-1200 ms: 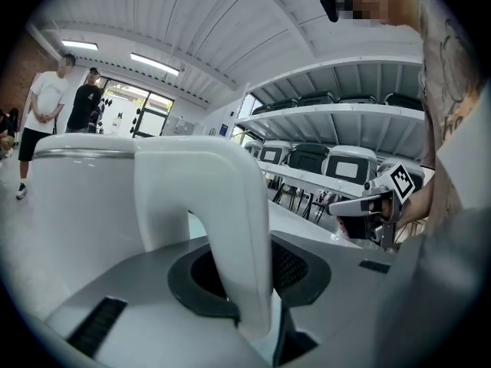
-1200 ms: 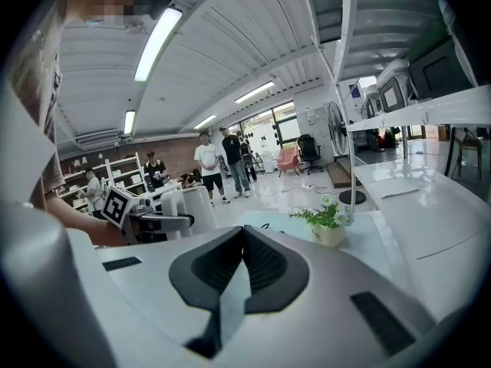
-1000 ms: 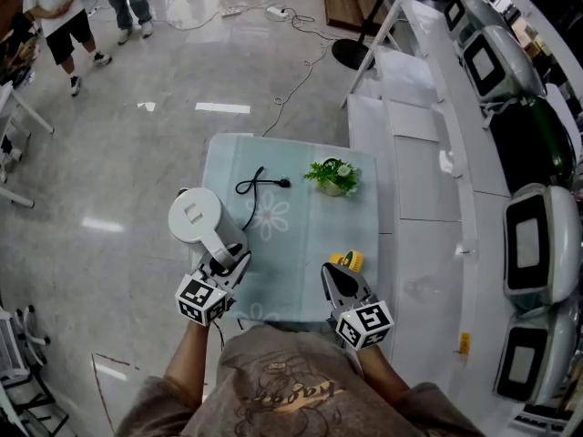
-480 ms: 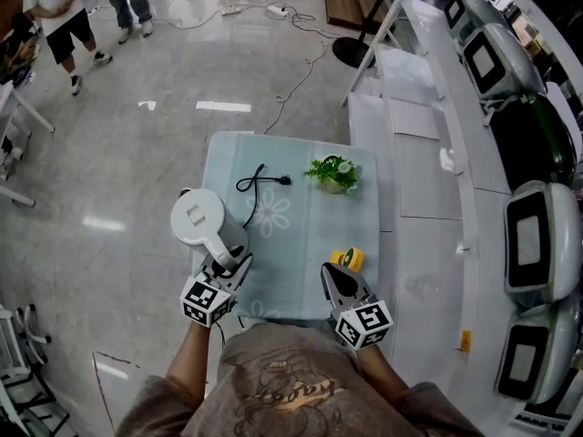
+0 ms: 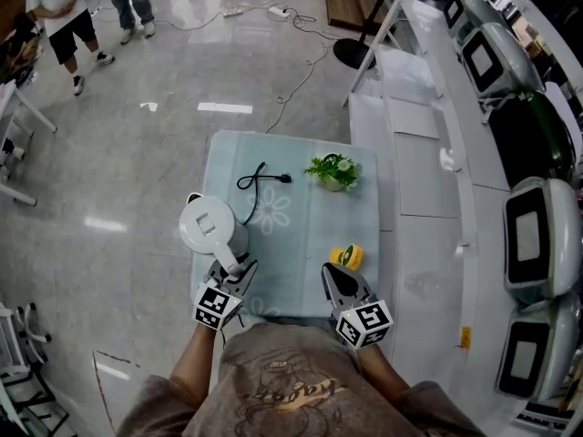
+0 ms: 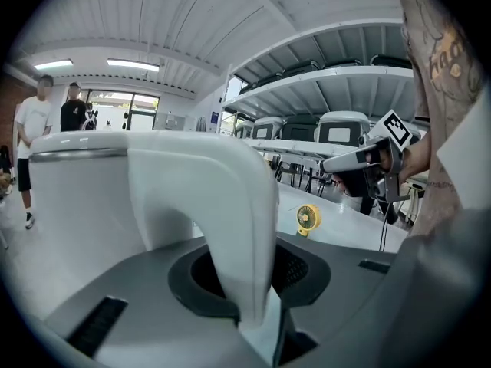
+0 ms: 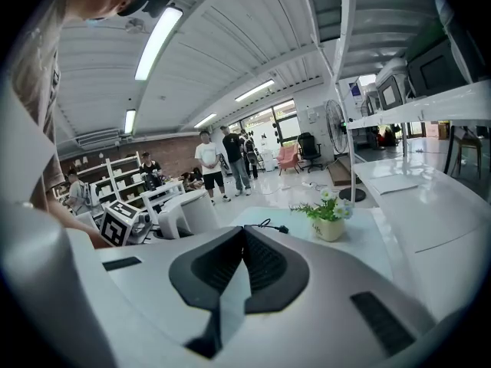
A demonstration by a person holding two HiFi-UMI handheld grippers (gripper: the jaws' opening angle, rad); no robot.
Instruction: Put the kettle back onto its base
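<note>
The white kettle (image 5: 211, 226) hangs over the left side of the pale table (image 5: 305, 235), lid up. My left gripper (image 5: 229, 266) is shut on the kettle handle (image 6: 230, 221), which fills the left gripper view with the kettle body (image 6: 73, 198) behind it. The black power cord (image 5: 258, 188) runs from its plug toward the kettle; the base itself is hidden under the kettle. My right gripper (image 5: 332, 278) rests near the table's front edge, shut and empty (image 7: 244, 240). The right gripper view shows the kettle (image 7: 189, 213) at its left.
A small yellow fan (image 5: 347, 258) lies just ahead of the right gripper. A potted plant (image 5: 333, 173) stands at the table's far right. White shelving with appliances (image 5: 528, 244) runs along the right. People (image 5: 64, 16) stand on the floor far behind.
The left gripper and the kettle have shifted right and toward the table's near edge, sinking a little. The right gripper has stayed put.
</note>
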